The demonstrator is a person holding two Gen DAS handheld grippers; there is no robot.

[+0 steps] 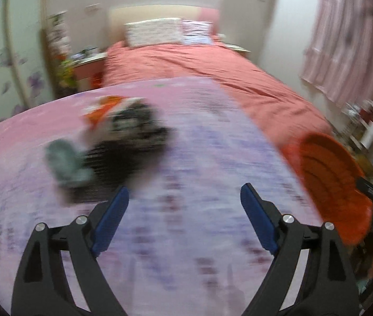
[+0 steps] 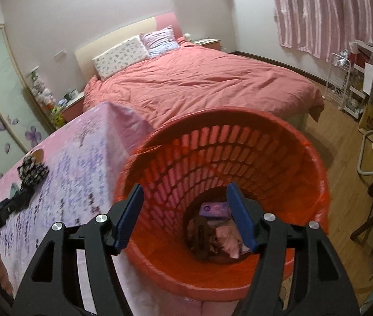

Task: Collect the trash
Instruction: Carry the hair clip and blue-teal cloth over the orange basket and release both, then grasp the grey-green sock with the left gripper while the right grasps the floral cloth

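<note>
— How many bins do you have, and where?

— One red bin (image 2: 220,184), just beside the edge of the table with the purple cloth (image 2: 75,163). It tilts, its mouth turned toward my right gripper (image 2: 186,216), so its long axis runs away from me and downward. My right gripper hangs over the mouth, fingers spread wide, gripping nothing.

— What lies inside?

— I count about three pieces at the bottom: a purple packet (image 2: 214,208), a dark brown scrap (image 2: 199,234) and a pink crumple (image 2: 228,237).

— And on the table?

— One heap of trash (image 1: 112,142), blurred: something black, something orange, something grey-green. I cannot count the pieces. My left gripper (image 1: 185,210) is near it, over the cloth, fingers spread apart and bare.
</note>
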